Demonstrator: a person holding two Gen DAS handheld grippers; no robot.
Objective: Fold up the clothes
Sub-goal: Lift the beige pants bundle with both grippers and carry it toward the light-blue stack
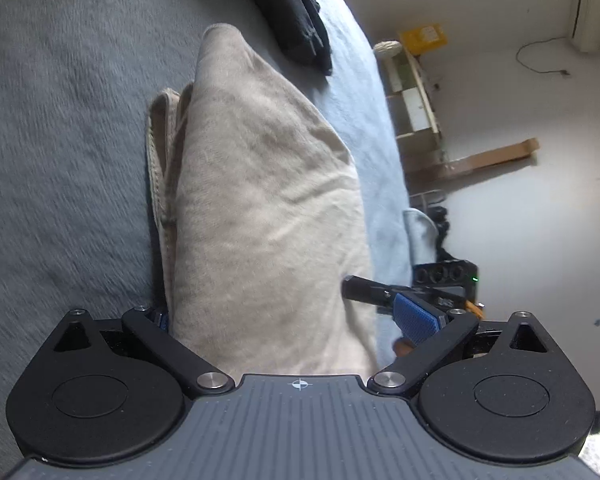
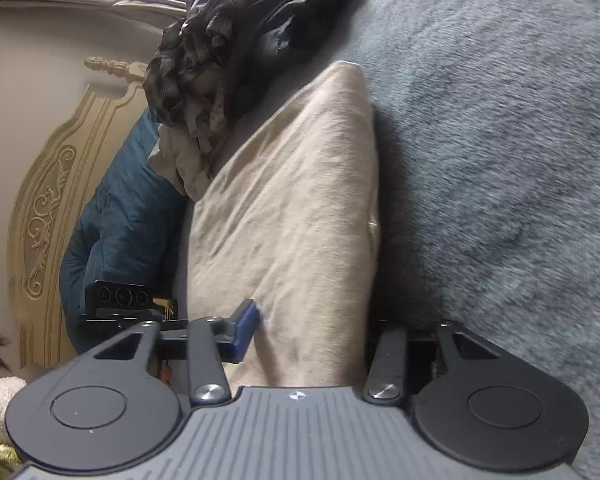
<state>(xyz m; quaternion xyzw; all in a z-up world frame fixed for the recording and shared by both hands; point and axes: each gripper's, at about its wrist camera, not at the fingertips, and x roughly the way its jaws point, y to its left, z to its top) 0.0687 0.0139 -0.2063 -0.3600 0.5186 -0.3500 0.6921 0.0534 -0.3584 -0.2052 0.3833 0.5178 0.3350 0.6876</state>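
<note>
A beige garment (image 1: 260, 184) lies folded lengthwise on the grey fleece blanket (image 1: 60, 140), with a doubled seam edge showing along its left side. My left gripper (image 1: 288, 316) stands wide open astride the garment's near end; its blue right pad (image 1: 416, 320) is clear of the cloth and the left pad is mostly hidden. In the right wrist view the same beige garment (image 2: 292, 208) fills the gap of my right gripper (image 2: 312, 332). The blue left pad (image 2: 246, 328) dents the fabric, and the other finger is hidden behind the fold.
A heap of dark clothes (image 2: 236, 40) lies at the far end of the bed, near a teal quilt (image 2: 124, 220) and an ornate cream headboard (image 2: 52, 184). A black garment (image 1: 300, 20) sits beyond the beige one. A wooden shelf (image 1: 416, 96) stands past the bed's edge.
</note>
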